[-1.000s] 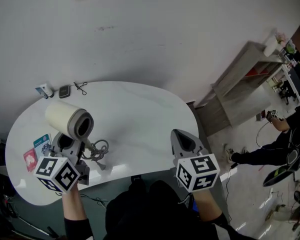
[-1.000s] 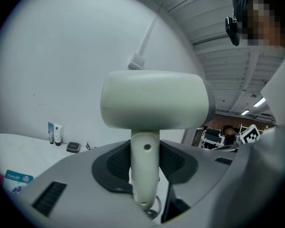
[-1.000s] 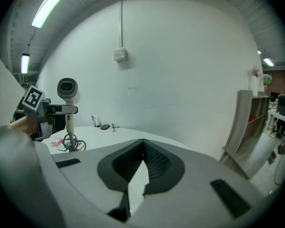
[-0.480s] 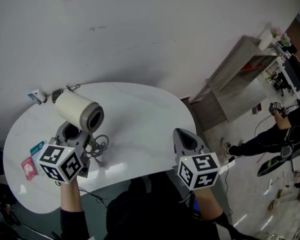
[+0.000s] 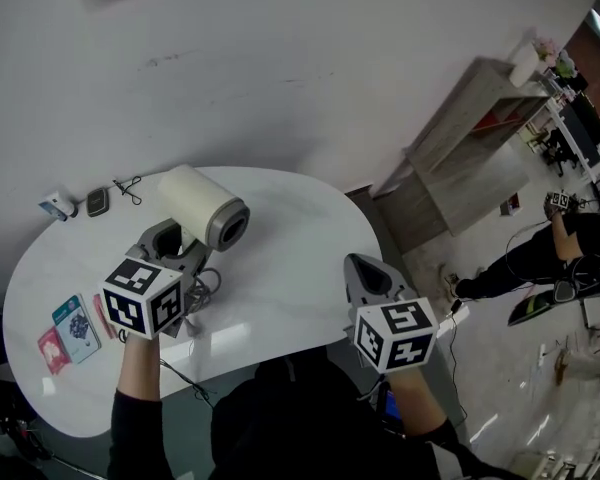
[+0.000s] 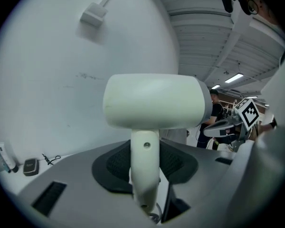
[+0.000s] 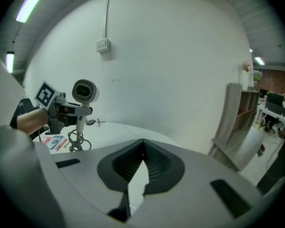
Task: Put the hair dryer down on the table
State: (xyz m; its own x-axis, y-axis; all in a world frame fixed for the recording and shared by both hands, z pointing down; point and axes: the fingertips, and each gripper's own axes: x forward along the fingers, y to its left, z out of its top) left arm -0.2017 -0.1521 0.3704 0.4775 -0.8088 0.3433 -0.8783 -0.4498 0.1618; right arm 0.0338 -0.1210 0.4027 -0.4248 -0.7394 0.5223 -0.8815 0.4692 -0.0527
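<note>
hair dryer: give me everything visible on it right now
The hair dryer looks like smooth cream-white plastic. It has a thick cylindrical barrel with a grey ring and a dark round opening at the end facing the person's right, and a slim handle with one small screw. The left gripper is shut on the handle and holds it upright, apparently above the table. Its grey cord hangs down to a loose coil lying on the table.

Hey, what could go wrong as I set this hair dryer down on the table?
1. The left gripper clamps the hair dryer only by its slim handle, with the bulky barrel on top, so it may swivel in the grip or topple once released.
2. Its coiled cord lies on the table just below; landing on it could leave the dryer rocking.
</note>
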